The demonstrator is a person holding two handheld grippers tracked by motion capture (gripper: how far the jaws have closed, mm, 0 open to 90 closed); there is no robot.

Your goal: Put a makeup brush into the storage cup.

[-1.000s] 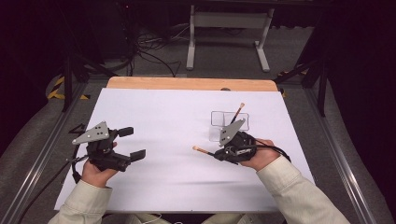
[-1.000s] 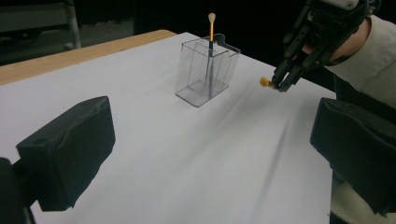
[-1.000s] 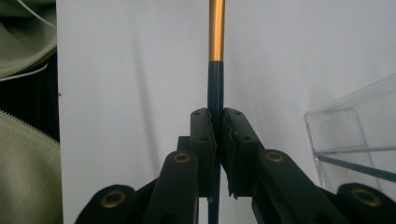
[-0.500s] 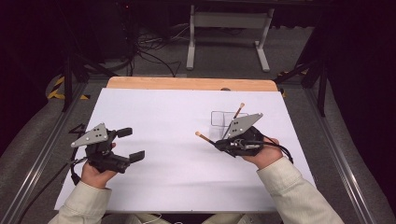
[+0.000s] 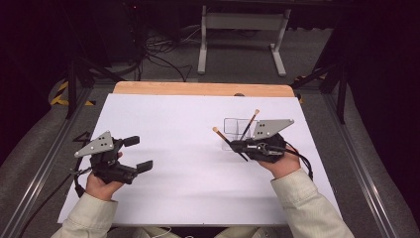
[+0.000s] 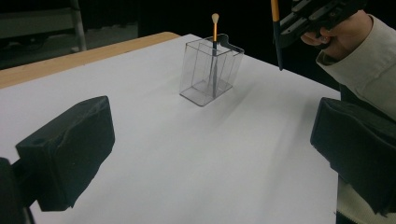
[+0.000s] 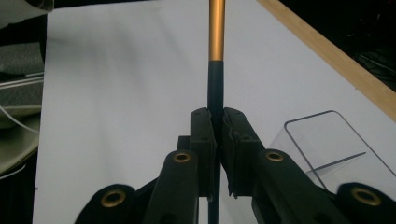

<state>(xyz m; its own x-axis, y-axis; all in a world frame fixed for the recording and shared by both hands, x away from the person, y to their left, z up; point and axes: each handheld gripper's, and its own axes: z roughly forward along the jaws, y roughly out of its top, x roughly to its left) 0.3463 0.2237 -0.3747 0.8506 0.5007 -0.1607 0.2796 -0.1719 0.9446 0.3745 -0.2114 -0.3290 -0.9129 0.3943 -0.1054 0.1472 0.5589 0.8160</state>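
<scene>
A clear plastic holder (image 5: 233, 128) stands on the white table (image 5: 173, 124) at the right, with one orange-and-black brush (image 5: 251, 122) leaning in it. My right gripper (image 5: 239, 146) sits just in front of the holder, shut on a second brush (image 5: 221, 136) whose pale tip points up and left. In the right gripper view the jaws pinch the black part of the brush's handle (image 7: 216, 28), and the holder (image 7: 336, 144) lies to the right. My left gripper (image 5: 139, 153) rests at the table's left, open and empty. Its view shows the holder (image 6: 210, 70) and the held brush (image 6: 276, 37).
A wooden strip (image 5: 203, 89) runs along the table's far edge. Behind it are a metal stand (image 5: 242, 29) and cables (image 5: 158, 59) on the floor. Metal rails (image 5: 44, 163) flank the table on both sides.
My right gripper has lifted and moved a little farther back toward the holder, carrying the brush. The brush's tip now points higher. The left gripper has stayed put.
</scene>
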